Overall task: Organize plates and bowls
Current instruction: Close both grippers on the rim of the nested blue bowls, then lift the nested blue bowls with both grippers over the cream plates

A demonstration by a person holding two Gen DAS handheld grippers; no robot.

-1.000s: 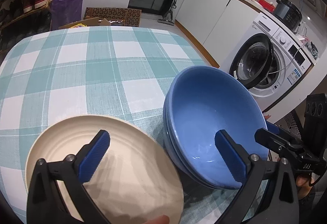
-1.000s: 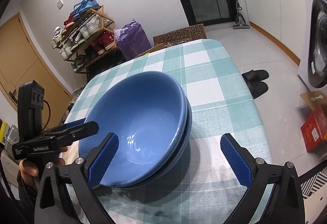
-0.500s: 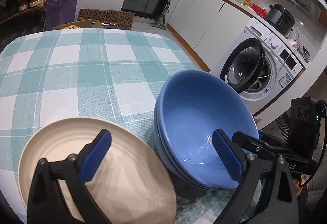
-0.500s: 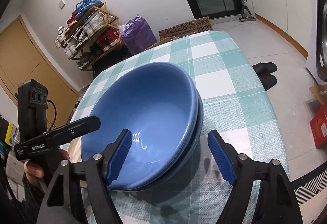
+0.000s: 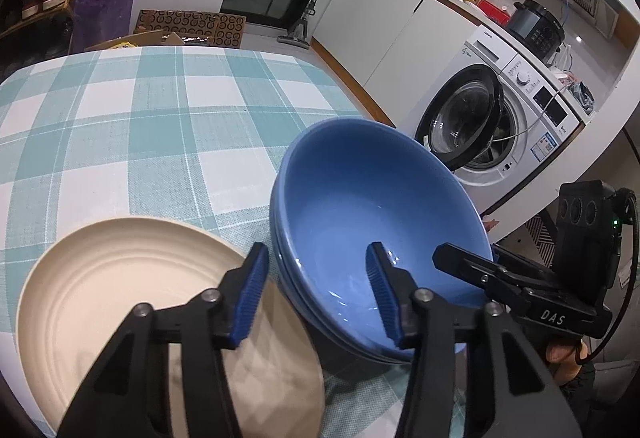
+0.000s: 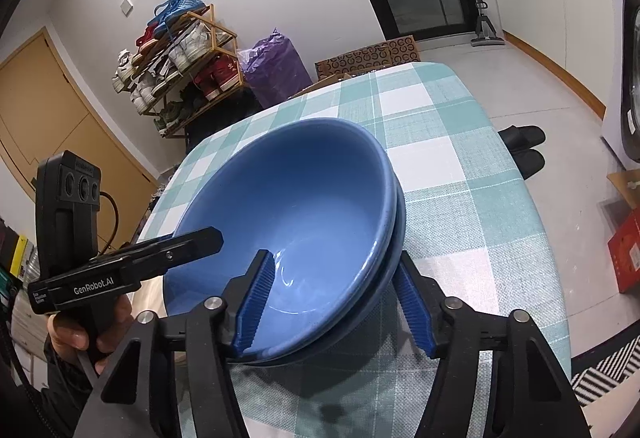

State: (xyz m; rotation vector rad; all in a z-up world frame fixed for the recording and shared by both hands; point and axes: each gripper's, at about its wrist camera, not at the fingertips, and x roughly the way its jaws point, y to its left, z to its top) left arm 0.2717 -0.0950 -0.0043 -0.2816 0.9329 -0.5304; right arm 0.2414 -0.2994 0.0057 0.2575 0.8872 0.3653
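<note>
Currently two glossy blue ceramic bowls (image 6: 304, 206) sit nested; the round cream plate (image 5: 120, 286) remains beside them; both grippers, left gripper (image 5: 316, 294) and right gripper (image 6: 336, 302), straddle the rim with jaws part-spread, gripping nothing

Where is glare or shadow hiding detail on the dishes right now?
Left wrist view: small ceiling-light glints low inside the top bowl, nothing washed out; the left gripper throws a soft shadow over the near part of the plate. Right wrist view: streaky glare near the bowl's bottom, dark shadow under the stack on the tablecloth; fisheye bends the edges.
</note>
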